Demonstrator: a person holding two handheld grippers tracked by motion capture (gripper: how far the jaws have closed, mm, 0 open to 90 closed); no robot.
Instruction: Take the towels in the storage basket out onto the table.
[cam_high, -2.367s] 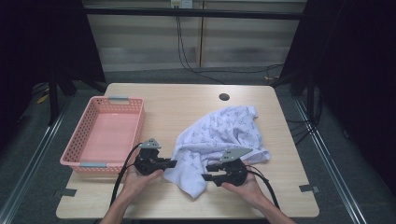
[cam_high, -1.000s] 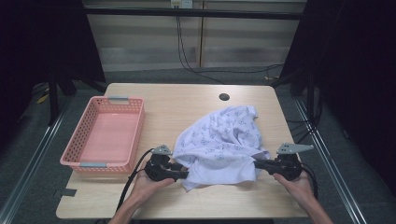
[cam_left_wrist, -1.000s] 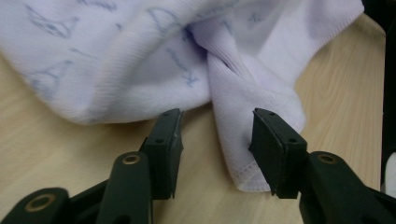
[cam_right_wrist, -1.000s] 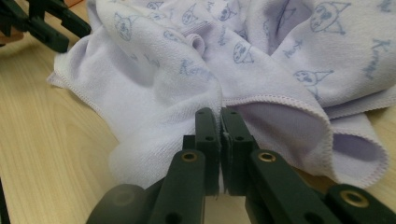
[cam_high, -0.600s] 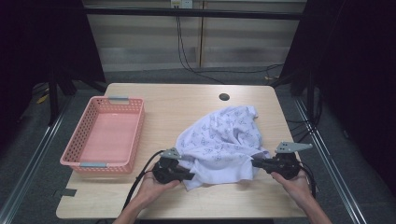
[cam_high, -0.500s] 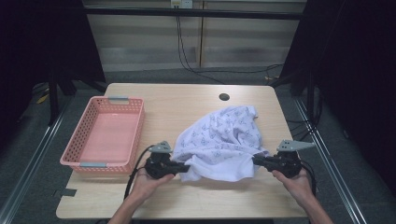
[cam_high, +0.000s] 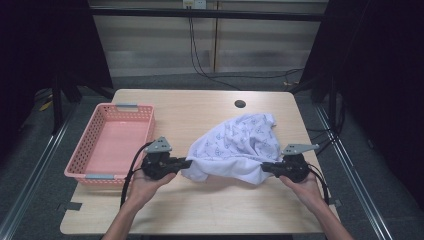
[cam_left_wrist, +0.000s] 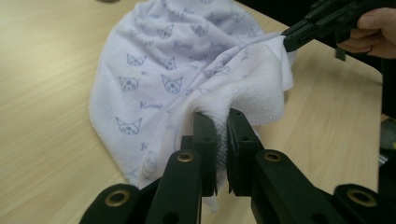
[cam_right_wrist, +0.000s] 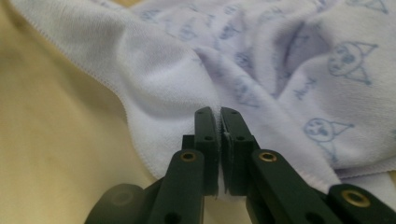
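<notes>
A white towel printed with small cat faces lies crumpled on the wooden table, right of centre. My left gripper has just been closing, with the towel's near-left edge between its jaws; in the left gripper view the gripper pinches a thick fold of towel. My right gripper is shut on the near-right edge, and the right gripper view shows it clamping the hem of the towel. The front edge hangs stretched between the two, slightly off the table. The right gripper also appears far off in the left gripper view.
A pink plastic basket, with nothing in it, stands at the table's left side beside my left hand. A dark round hole sits near the far edge. Bare wood lies in front of the towel, toward the near edge.
The left gripper moved in to the towel's near-left edge, closed on it and rose. The right gripper, holding its edge, shifted slightly. The towel's front edge now lifts between them.
</notes>
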